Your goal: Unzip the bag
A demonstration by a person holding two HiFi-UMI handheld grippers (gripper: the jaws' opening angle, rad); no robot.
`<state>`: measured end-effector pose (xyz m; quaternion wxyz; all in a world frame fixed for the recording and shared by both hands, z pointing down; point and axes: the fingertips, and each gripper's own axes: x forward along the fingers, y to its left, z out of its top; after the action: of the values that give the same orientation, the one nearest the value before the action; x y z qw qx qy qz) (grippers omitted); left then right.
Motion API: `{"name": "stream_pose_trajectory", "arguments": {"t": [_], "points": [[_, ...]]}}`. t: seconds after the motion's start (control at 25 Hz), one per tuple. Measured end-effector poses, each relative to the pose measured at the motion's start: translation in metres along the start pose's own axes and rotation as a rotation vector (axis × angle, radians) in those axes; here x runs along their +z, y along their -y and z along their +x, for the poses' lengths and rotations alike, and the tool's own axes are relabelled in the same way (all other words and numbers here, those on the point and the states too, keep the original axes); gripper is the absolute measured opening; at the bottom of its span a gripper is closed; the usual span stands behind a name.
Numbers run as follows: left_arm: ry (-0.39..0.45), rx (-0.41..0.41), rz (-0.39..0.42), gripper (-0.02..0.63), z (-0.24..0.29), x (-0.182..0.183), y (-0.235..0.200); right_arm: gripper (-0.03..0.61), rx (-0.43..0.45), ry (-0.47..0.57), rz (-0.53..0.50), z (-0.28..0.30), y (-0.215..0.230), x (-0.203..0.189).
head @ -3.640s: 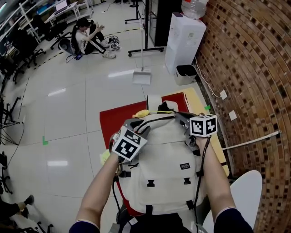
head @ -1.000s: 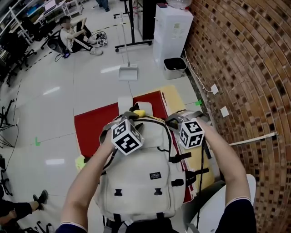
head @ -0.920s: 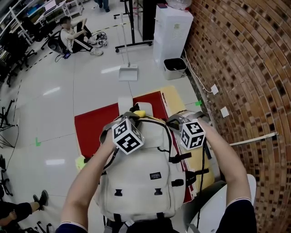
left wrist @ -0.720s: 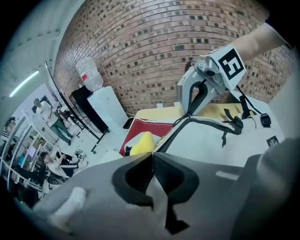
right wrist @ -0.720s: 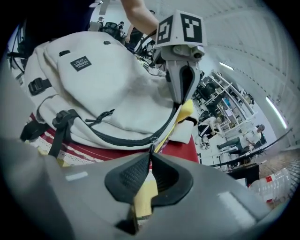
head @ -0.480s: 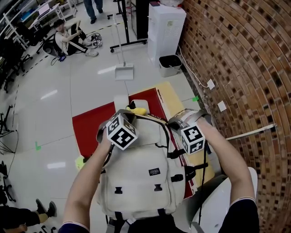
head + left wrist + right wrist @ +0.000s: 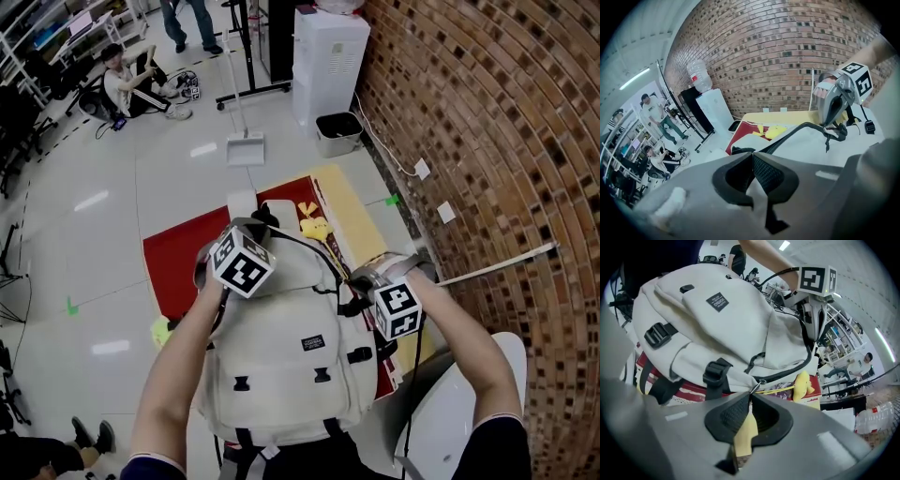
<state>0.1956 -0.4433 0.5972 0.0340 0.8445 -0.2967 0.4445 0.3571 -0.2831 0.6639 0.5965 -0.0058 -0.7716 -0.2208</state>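
A cream backpack (image 7: 291,347) lies on a red mat (image 7: 173,258), its top pointing away from me. My left gripper (image 7: 239,246) is at the bag's top left corner; in the left gripper view (image 7: 752,157) its jaws are shut on a strip of cream bag fabric. My right gripper (image 7: 361,279) is at the bag's right side. In the right gripper view (image 7: 750,399) it is shut on the yellow zipper pull tab (image 7: 743,427), with the metal slider ring (image 7: 757,386) just beyond the tips. The dark zipper line (image 7: 806,364) curves round the bag's top.
A yellow soft toy (image 7: 314,225) lies on the mat beyond the bag. The brick wall (image 7: 487,141) runs close on the right. A white round seat (image 7: 487,403) is at the lower right. A bin (image 7: 336,131), a dustpan (image 7: 246,148) and people (image 7: 127,80) are on the far floor.
My right gripper has come back along the bag's right side toward me with the pull. The left gripper has stayed at the bag's top. The yellow toy has come into view.
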Motion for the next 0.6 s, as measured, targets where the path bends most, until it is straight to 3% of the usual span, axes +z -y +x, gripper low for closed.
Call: {"name": "stream_pose_trajectory", "arguments": {"t": [0.12, 0.24, 0.4, 0.52, 0.6], "points": [[0.012, 0.0, -0.03, 0.012, 0.002, -0.002, 0.002, 0.025, -0.014, -0.003, 0.071, 0.004, -0.004, 0.001], [0.033, 0.021, -0.043, 0.037, 0.0, -0.004, 0.009, 0.034, -0.079, 0.047, 0.271, 0.003, 0.007, 0.0], [0.116, 0.043, -0.11, 0.057, -0.029, 0.004, 0.009, 0.112, -0.148, 0.155, 0.548, -0.025, 0.028, 0.0], [0.211, 0.058, -0.162, 0.054, -0.065, 0.016, 0.009, 0.107, -0.227, 0.257, 0.667, -0.061, 0.051, 0.016], [0.264, 0.057, -0.183, 0.006, -0.091, 0.023, 0.013, 0.091, -0.31, 0.369, 0.751, -0.094, 0.071, 0.038]]}}
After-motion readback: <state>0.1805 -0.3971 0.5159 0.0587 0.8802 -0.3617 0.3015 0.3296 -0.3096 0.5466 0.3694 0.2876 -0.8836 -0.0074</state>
